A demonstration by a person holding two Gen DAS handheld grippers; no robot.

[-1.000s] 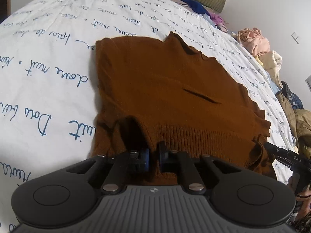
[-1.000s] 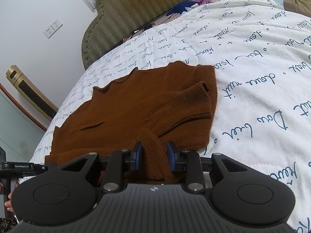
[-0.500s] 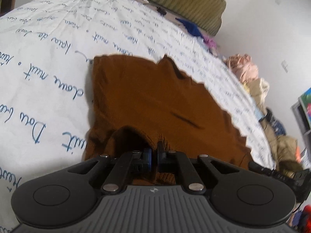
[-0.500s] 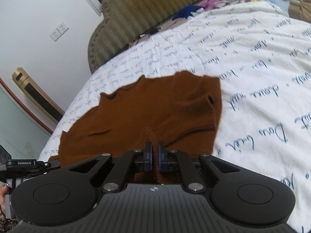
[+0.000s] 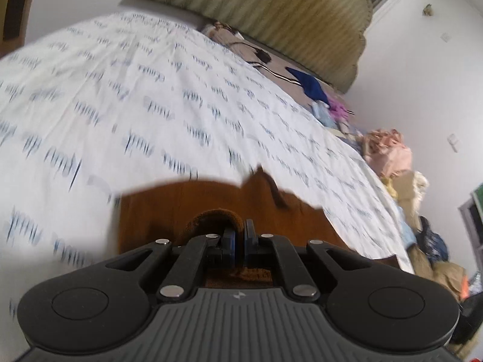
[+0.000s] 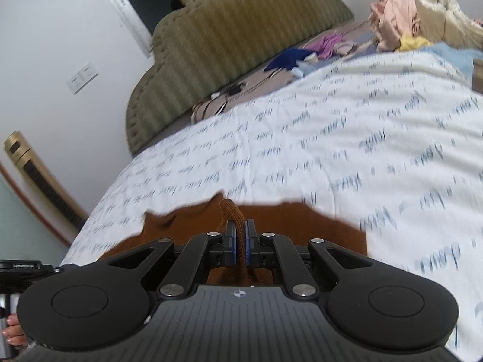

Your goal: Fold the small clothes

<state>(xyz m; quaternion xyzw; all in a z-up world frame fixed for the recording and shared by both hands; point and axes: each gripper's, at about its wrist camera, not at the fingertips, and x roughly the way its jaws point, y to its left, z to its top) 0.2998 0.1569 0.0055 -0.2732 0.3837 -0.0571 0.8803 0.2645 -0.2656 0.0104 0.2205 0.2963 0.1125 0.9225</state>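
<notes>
A brown knitted sweater [image 5: 181, 208] lies on the white bedspread [image 5: 151, 105] printed with blue script. My left gripper [image 5: 240, 235] is shut on a bunched fold of the sweater's ribbed hem, lifted off the bed. In the right wrist view the same brown sweater [image 6: 317, 223] spreads under my right gripper [image 6: 240, 236], which is shut on a raised ridge of its knit. Both views are blurred. At the left edge of the right wrist view, part of the left gripper [image 6: 21, 267] and a hand's fingers [image 6: 13, 331] show.
An olive padded headboard [image 6: 229, 39] stands at the far end of the bed. Small clothes, blue [image 5: 314, 86] and purple [image 6: 327, 43], lie near it. A pile of pink and cream garments [image 5: 389, 154] sits at the bed's right side.
Both grippers have lifted and moved forward over the sweater, carrying its hem with them. The right gripper's jaws closed on the knit. More of the headboard is now in sight.
</notes>
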